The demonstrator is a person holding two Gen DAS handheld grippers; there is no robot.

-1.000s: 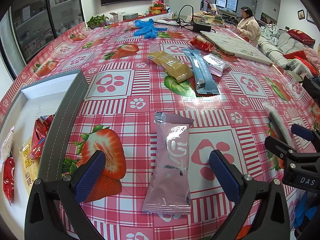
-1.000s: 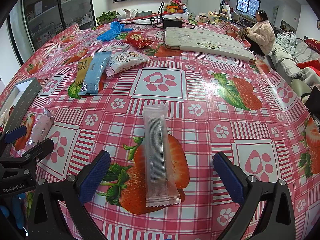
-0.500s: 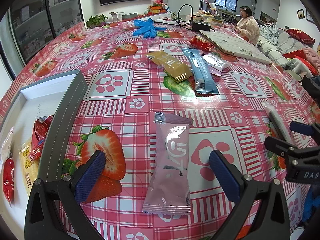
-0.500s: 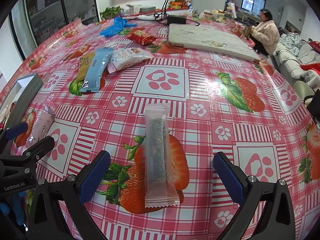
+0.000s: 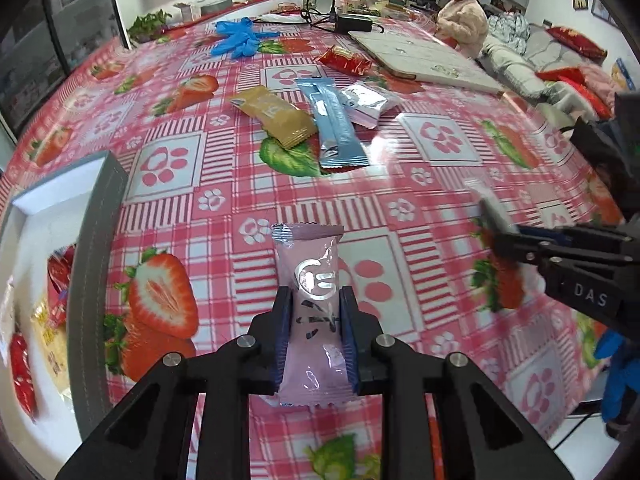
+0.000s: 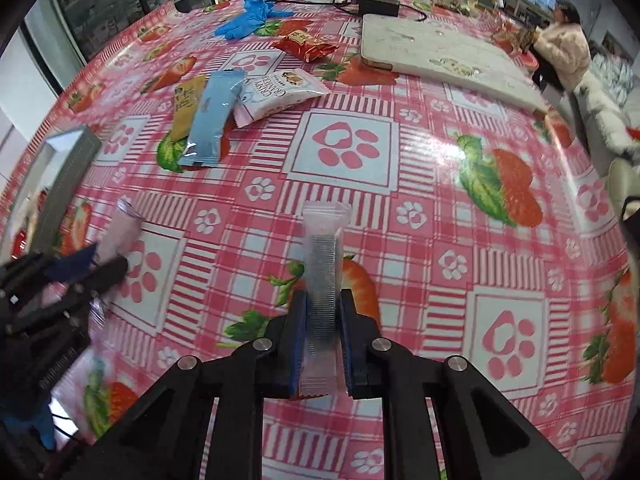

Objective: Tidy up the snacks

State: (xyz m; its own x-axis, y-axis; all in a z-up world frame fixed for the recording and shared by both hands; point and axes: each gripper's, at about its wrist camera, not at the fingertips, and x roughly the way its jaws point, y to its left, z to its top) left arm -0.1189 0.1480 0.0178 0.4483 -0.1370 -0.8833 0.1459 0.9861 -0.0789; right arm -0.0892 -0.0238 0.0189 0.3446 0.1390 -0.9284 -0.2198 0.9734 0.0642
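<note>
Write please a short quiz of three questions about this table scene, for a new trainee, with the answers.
1. True or false: the left tongs are shut on the pink packet.
2. What do the right tongs hold? A) the blue packet B) the clear packet C) the red packet
3. Fill in: the grey box with sorted snacks stands at the ____ side of the left wrist view.

Key
1. True; the pads press both sides of it.
2. B, the clear packet. The blue packet and red packet lie farther up the table.
3. Left.
</note>
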